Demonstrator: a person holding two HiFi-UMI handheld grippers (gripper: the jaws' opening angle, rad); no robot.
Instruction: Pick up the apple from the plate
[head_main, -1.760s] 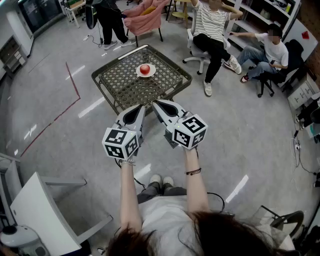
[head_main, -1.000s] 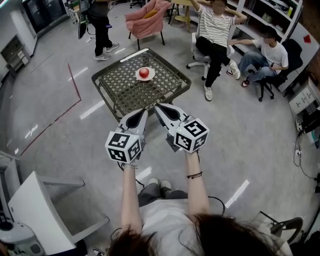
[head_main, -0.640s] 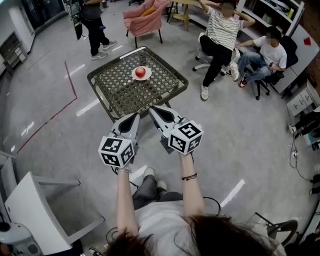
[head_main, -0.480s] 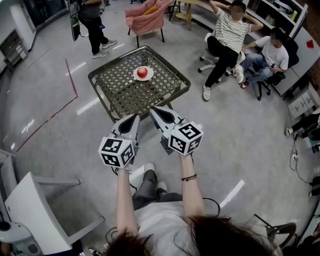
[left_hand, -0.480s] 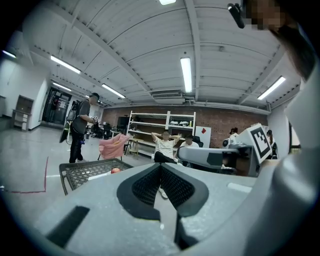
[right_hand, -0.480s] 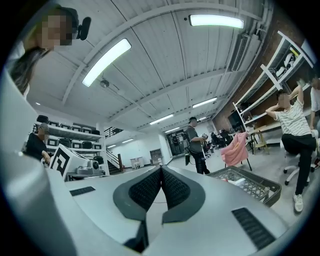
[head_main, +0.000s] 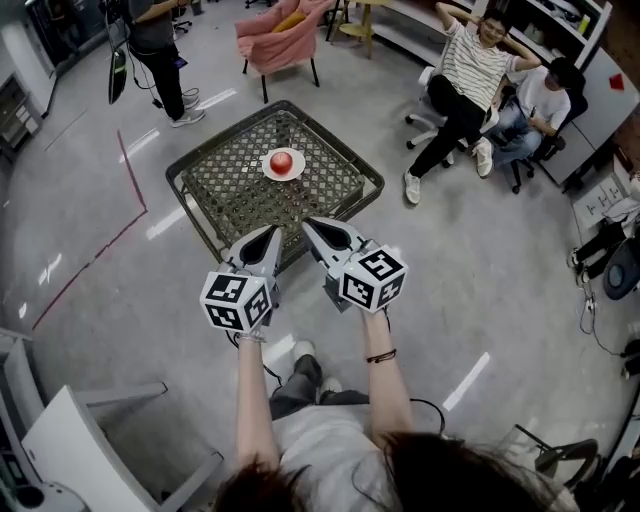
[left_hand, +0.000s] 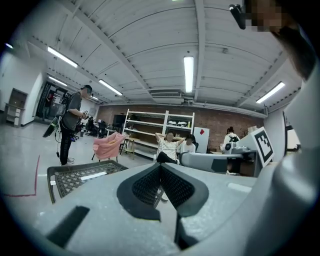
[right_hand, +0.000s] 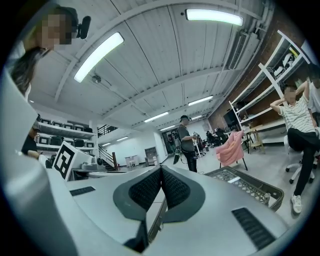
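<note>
Plainly, neither claw is ready to take anything. The left gripper (head_main: 272, 232), at lower centre of the head view, has its jaws pressed together on nothing. The right gripper (head_main: 308, 222) just beside it is the same, closed tight and empty. The apple (head_main: 283, 161) sits on a white plate (head_main: 268, 170) in the upper middle of the frame, well apart from both tips.

A claw that arrives closed would, I judge, shove the apple rather than straddle it. A round fruit on a shallow plate could then roll off onto the table or the floor. The light plate might also skid across the lattice top if it is nudged. The grippers ride close together, so the idle one could clip the table's raised rim while the other reaches.

The surface is a low, dark metal lattice table (head_main: 240, 195) on a glossy grey floor that mirrors the ceiling lights. From the left, a red floor line (head_main: 132, 170) runs past the table and a standing person (head_main: 150, 40) occupies the upper left. A pink chair (head_main: 275, 35) stands at top centre, and two seated people (head_main: 470, 80) fill the upper right.
</note>
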